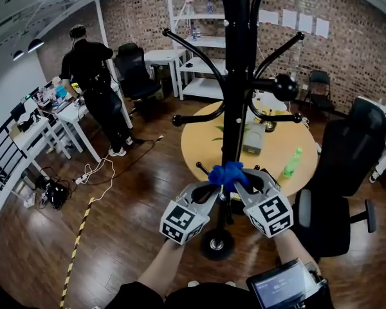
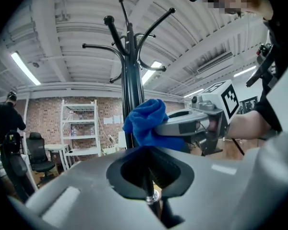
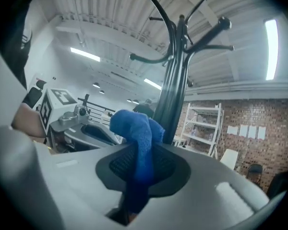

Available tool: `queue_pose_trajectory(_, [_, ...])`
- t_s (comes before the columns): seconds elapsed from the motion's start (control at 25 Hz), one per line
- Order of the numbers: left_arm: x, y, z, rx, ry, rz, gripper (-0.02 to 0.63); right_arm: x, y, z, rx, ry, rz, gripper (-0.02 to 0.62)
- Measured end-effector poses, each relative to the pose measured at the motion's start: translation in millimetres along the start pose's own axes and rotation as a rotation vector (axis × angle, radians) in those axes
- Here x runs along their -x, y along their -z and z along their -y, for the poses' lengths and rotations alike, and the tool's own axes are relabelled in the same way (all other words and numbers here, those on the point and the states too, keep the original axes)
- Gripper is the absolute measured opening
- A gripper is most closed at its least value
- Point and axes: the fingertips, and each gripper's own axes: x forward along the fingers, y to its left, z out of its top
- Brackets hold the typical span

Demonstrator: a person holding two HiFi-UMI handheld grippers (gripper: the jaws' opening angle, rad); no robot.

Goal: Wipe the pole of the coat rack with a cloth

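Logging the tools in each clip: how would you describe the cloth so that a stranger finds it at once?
Find the black coat rack standing in front of the round yellow table. Low down by its pole, a bunched cloth is pinched in the right gripper. It is the only bright blue thing near the rack.

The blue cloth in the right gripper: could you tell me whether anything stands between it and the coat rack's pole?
Nothing visible does. The blue cloth, pinched in the right gripper, appears to lie against the pole low down; the left gripper sits at the cloth's other side, not between them.
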Motion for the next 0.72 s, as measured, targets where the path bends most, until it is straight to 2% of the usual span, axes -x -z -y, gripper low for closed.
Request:
queue_pose_trajectory(0.16, [2,-50,0,-0.096,0.034,0.071,0.001,13,-78,21,0.007,0.048,0.153,0.051])
queue_pose_trajectory(0.32, [3,-96,4,-0.175,0.072,0.143,0.001,30,-145,43,-0.059,0.064,0.308,0.051])
queue_pose_trajectory(0.52, [1,-134,4,-0.248,0.086,0.199,0.001,45,-198,56,-0.077,0.062,0.426,0.051])
queue_pose_trajectory(0.72, [5,-170,11,-0.306,0.111,0.261,0.001,62,-239,42,-0.071,-0.005,0.526,0.051])
